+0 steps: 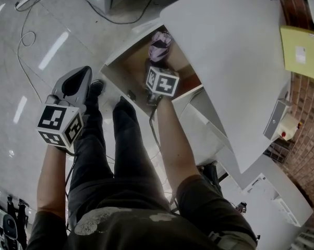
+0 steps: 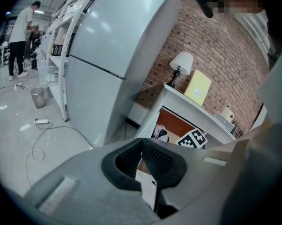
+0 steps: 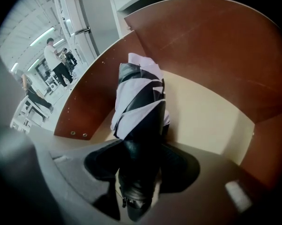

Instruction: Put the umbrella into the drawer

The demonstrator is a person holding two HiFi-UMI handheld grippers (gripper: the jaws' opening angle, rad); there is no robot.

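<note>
The right gripper (image 3: 141, 161) has its fingers (image 3: 101, 165) clamped on the umbrella (image 3: 138, 102), whose far end is down in the drawer (image 3: 216, 125). Released while slanted, it may stick up and jam closing. The left gripper (image 2: 142, 142) has its fingers together, empty.

In the right gripper view the umbrella's (image 3: 140, 97) dark end fills the gap between the right tool's (image 3: 142, 148) jaws and covers the pads, so I cannot tell whether they press on it; in my head view that tool's marker cube (image 1: 162, 82) hides its jaws and the umbrella's lower half; the drawer's (image 1: 130, 62) far side runs under the white surface (image 1: 225, 46), out of my sight; the yellow sheet (image 1: 302, 52) is cut by the right edge; the person (image 2: 20, 36) in the left gripper view is too small to make out.
</note>
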